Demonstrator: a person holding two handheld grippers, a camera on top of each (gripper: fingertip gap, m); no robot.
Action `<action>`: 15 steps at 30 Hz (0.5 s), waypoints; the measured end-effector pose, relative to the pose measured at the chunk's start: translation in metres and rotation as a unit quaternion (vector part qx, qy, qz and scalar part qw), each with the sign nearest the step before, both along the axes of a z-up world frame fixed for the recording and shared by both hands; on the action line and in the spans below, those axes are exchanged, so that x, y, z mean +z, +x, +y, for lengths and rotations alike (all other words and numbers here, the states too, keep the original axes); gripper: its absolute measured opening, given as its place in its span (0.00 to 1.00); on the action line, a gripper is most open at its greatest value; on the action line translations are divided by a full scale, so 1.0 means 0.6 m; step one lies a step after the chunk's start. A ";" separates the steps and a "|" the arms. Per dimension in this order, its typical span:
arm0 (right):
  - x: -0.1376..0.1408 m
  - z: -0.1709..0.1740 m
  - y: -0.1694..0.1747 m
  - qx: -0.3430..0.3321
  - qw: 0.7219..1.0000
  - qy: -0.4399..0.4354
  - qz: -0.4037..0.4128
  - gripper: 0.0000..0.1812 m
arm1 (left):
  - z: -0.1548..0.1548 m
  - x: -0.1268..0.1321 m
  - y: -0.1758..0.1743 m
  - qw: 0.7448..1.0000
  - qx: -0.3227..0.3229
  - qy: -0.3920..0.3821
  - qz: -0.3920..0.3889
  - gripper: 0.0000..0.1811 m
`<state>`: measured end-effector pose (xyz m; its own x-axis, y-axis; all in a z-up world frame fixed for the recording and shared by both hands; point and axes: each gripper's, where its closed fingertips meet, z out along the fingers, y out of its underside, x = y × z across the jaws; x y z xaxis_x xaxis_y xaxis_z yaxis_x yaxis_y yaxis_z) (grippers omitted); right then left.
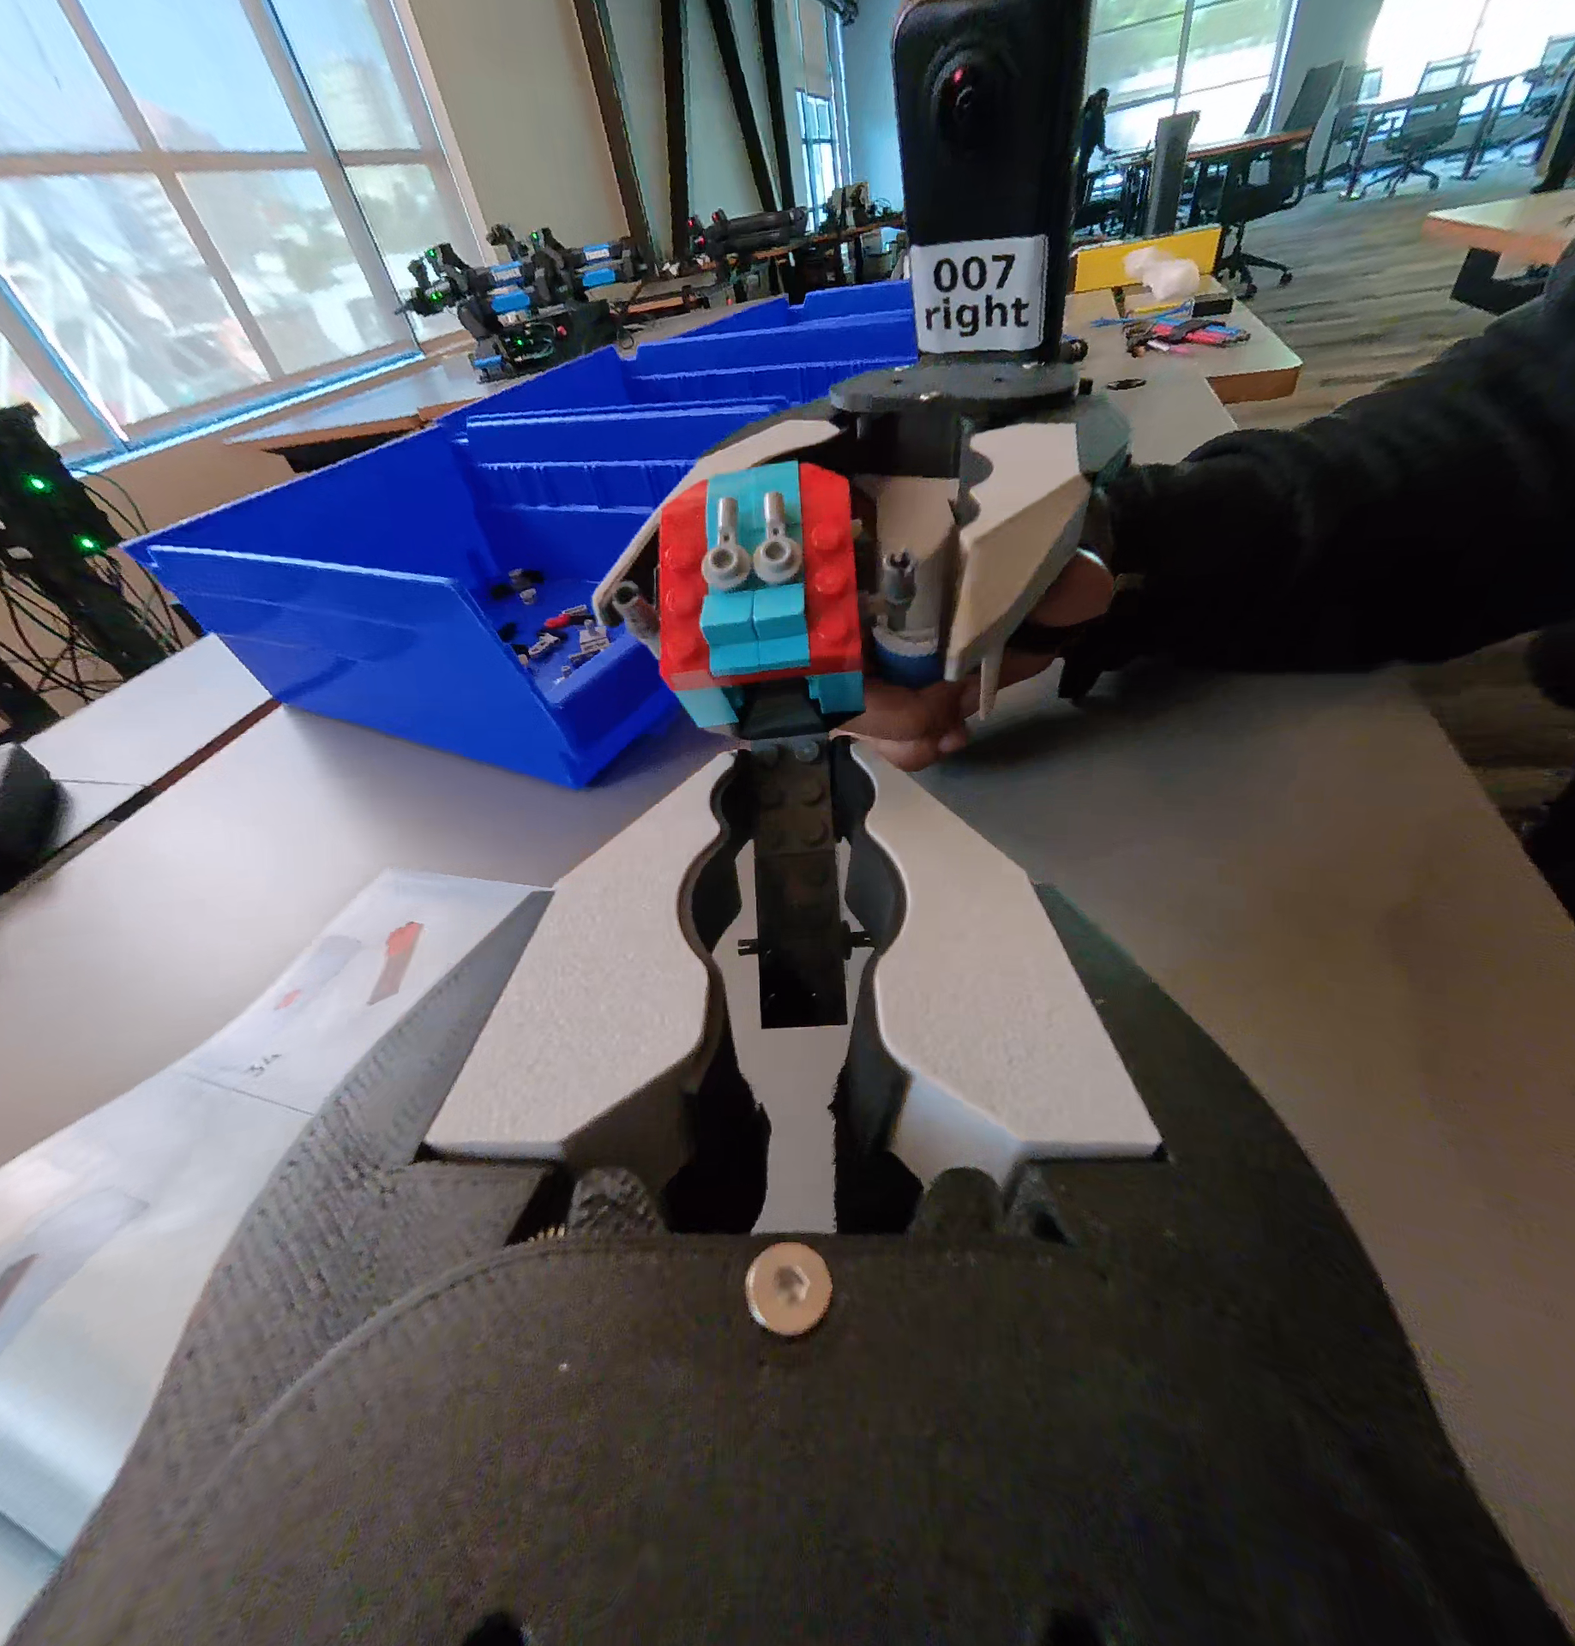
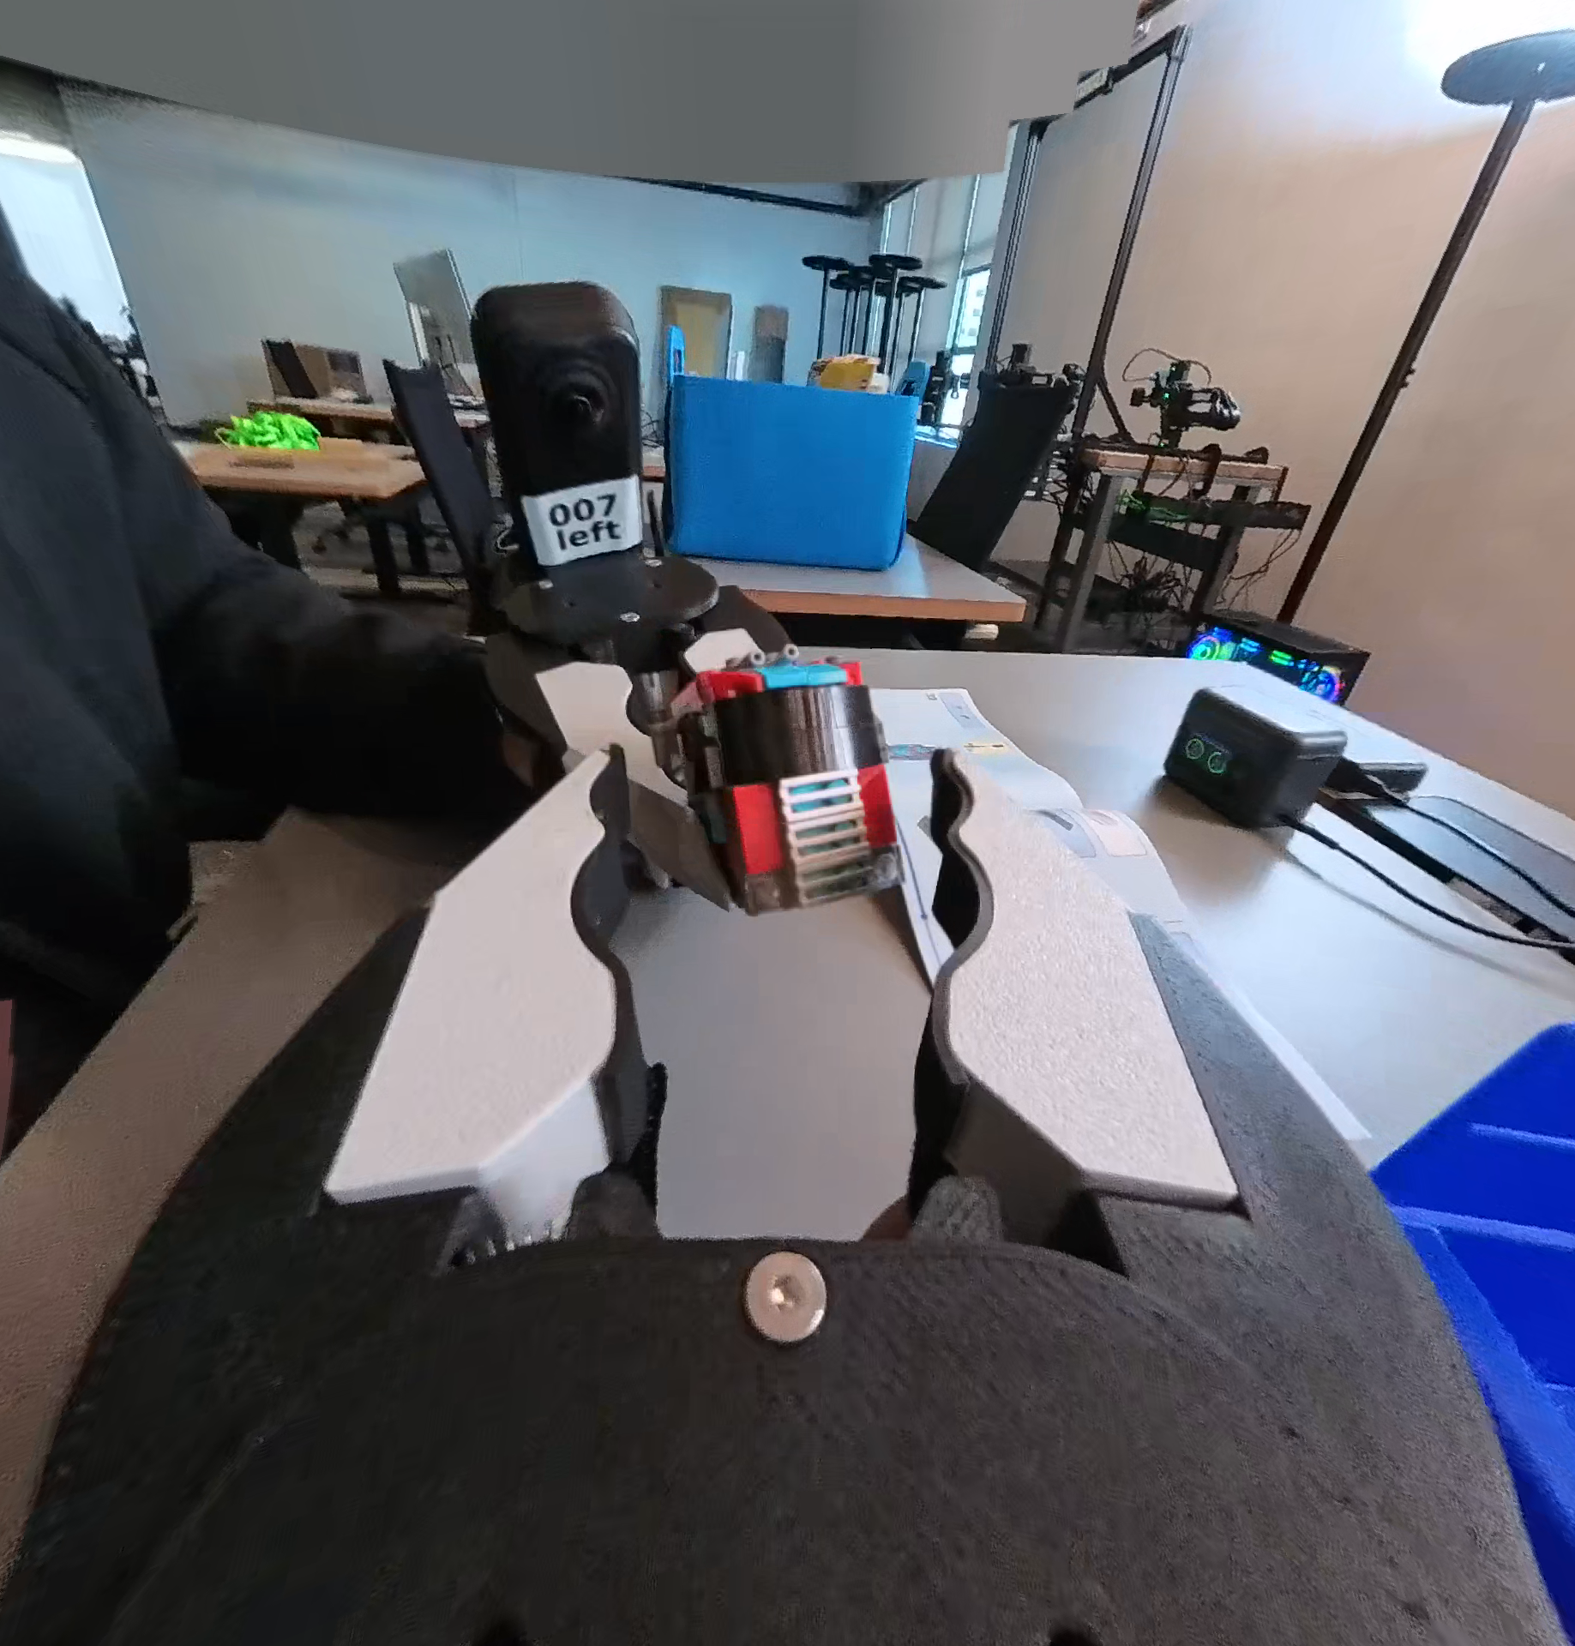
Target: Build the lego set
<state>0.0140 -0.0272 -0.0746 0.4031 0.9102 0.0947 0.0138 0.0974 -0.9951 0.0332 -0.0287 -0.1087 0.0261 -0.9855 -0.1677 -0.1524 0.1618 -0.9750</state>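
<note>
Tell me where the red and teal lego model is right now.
The lego model is held off the table, its black base clamped in the left hand-held gripper, directly ahead of the open right hand-held gripper.

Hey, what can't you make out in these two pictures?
Left wrist view: loose small pieces in the blue plastic bin, too small to identify.
Left wrist view: white paper instruction booklet, blurred.
Right wrist view: the red, teal and black lego truck model hides where the left gripper holds it.

Small pieces in the blue bin (image 1: 392, 623) (mostly dark) stay unidentifiable.
</note>
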 end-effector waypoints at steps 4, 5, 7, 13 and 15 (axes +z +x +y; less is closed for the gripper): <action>-0.002 -0.008 -0.005 -0.002 0.999 0.033 -0.025 0.38 | -0.005 -0.002 0.002 1.000 -0.002 0.031 0.001 0.09; -0.005 -0.009 -0.006 -0.003 0.998 0.043 -0.036 0.38 | -0.007 -0.003 0.002 0.999 -0.005 0.038 0.003 0.09; -0.009 -0.012 -0.007 -0.007 0.996 0.064 -0.057 0.38 | -0.010 -0.007 0.002 0.999 -0.010 0.052 0.009 0.09; -0.013 -0.020 -0.010 -0.004 0.992 0.089 -0.088 0.36 | -0.013 -0.019 0.004 0.995 -0.011 0.092 0.029 0.09; -0.017 -0.022 -0.011 0.002 0.991 0.090 -0.096 0.32 | -0.016 -0.019 0.004 0.995 -0.016 0.096 0.029 0.09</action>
<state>0.0071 -0.0404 -0.0851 0.3592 0.8731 0.3298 0.1998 0.2733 -0.9410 0.0354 -0.0385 -0.1203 -0.0201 -0.9352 -0.3537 -0.1985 0.3504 -0.9153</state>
